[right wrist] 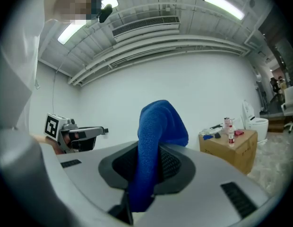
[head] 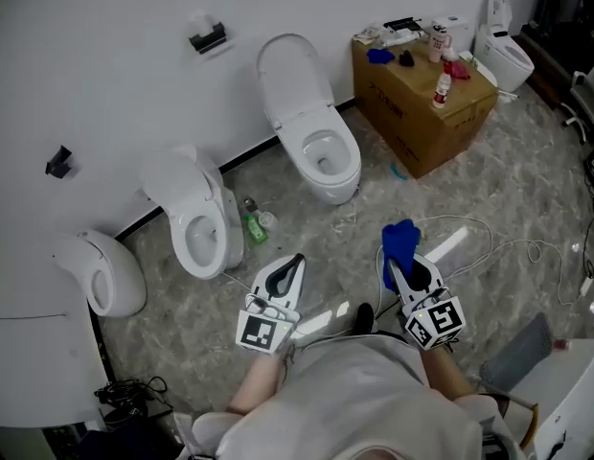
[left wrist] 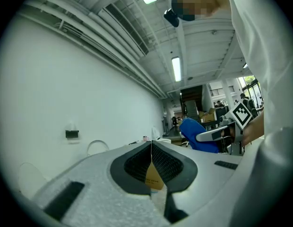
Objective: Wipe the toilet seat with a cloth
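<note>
Right gripper (head: 400,268): jaws clamped on the blue cloth (right wrist: 158,126), which stands up between them and folds over above the tips. Left gripper (left wrist: 151,144): jaws together, empty. Both are well apart from the toilet seat (head: 351,153); lid up.

Long strip lamps (right wrist: 222,4) on the ceiling fill the room with bright, even white light, and the shadows around the toilets (head: 321,147) are faint. The glossy floor (head: 527,151) throws back white streaks of glare. Both gripper views bulge at the edges and fall off into black corners. The blue cloth (right wrist: 156,141), close to the lens, looks soft.
</note>
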Motion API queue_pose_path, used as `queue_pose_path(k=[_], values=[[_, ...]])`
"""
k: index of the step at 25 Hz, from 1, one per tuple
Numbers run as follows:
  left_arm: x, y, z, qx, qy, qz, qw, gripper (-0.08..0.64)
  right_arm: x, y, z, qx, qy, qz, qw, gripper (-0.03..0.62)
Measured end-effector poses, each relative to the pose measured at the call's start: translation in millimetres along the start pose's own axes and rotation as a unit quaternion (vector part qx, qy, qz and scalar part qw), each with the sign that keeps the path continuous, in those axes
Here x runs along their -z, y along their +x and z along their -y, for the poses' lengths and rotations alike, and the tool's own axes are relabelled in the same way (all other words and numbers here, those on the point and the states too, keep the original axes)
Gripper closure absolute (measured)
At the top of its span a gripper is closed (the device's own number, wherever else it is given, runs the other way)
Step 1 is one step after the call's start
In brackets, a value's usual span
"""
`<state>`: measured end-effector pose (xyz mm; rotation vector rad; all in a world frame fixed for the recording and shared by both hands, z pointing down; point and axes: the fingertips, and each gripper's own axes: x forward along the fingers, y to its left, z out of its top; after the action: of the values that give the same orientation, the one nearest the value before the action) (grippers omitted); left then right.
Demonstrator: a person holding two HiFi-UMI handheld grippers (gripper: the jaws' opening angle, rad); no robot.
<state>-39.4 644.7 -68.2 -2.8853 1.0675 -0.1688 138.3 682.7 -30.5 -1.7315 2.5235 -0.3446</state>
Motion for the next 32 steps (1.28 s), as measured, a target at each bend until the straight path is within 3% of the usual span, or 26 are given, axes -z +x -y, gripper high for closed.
queue_pose_path(k=[5,13,21,26,32], values=[[-5.4,49.5,-17.4,-0.023,-0.009,0.005,0.9997,0.549,-13.2,41.1,50.8,-0.013,0.002,-0.004,1.000,0.522],[16.6,110.7,-82.9,-0.043,-0.019,0.005,0.9989,0.549,-4.9,123.0,86.6,-0.026,0.004,-0.025,0.999,0.522],[60.6,220.0,-217.4,-0.020,-0.050,-0.001,0.9986,0.549,-10.8,271.8,144.1,0.011,-0.006,-0.036,0.999,0.522],[73.8,300.9,-304.0,0.028,-0.045,-0.021,0.9984,0.549,-12.7,383.8,181.9,0.040,-0.004,-0.050,0.998,0.522],[97.9,363.1,-377.7,0.047,-0.037,-0.044,0.9973,0.549,-9.5,492.6,211.5,0.021,-0.009,-0.069,0.997,0.522]])
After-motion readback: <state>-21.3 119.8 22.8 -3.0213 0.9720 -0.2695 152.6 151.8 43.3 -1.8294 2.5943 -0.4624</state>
